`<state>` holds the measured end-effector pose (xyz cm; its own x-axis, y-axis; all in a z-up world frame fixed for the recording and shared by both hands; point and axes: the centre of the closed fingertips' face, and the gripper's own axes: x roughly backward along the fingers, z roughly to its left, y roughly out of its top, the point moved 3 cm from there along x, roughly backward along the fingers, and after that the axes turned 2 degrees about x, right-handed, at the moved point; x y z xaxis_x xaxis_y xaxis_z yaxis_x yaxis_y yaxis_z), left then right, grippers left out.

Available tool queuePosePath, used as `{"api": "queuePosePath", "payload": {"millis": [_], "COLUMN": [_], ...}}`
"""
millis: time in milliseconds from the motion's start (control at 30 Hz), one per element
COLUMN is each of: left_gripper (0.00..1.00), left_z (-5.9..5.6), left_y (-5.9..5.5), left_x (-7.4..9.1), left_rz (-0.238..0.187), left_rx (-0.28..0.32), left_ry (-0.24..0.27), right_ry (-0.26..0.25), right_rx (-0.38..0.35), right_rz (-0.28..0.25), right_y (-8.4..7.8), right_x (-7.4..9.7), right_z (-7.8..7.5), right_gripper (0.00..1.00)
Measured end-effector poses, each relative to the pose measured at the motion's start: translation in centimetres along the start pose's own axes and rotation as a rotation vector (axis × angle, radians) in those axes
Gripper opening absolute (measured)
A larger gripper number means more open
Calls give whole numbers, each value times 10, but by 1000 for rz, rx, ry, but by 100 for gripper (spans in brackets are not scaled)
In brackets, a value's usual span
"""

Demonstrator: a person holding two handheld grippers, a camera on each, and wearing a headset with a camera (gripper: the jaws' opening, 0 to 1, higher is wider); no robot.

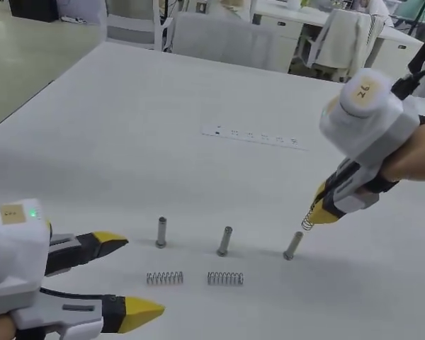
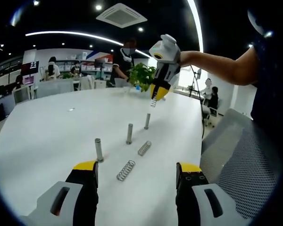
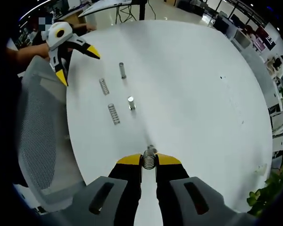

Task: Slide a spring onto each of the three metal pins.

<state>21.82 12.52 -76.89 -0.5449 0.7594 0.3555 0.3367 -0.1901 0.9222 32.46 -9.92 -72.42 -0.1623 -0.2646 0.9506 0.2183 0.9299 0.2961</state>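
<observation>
While the left gripper (image 1: 144, 275) gapes at the table (image 1: 198, 92) edge, the right gripper (image 1: 319, 214) pinches a spring (image 1: 307, 222).

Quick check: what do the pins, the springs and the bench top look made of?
Pins: grey metal, probably steel, smooth cylinders with a dull sheen. Springs: thin bright wire coils, likely steel. Bench top: matte white, smooth, perhaps laminate or painted board; the look leaves that open.
</observation>
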Motion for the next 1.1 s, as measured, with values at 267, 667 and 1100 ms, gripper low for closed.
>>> {"api": "queuePosePath", "payload": {"millis": [267,667,1100], "left_gripper": [62,61,60], "left_z": [-1,1,2], "left_y": [1,0,2], "left_x": [-2,-2,0], "left_rz": [2,4,4], "left_rx": [0,4,6], "left_ry": [-4,-1,1], "right_ry": [12,19,32], "right_rx": [-27,-30,-39], "right_rz": [12,29,40], "right_y": [-5,-8,-9], "right_x": [-14,-21,-30], "right_z": [-4,-6,-8], "right_gripper": [8,8,8]}}
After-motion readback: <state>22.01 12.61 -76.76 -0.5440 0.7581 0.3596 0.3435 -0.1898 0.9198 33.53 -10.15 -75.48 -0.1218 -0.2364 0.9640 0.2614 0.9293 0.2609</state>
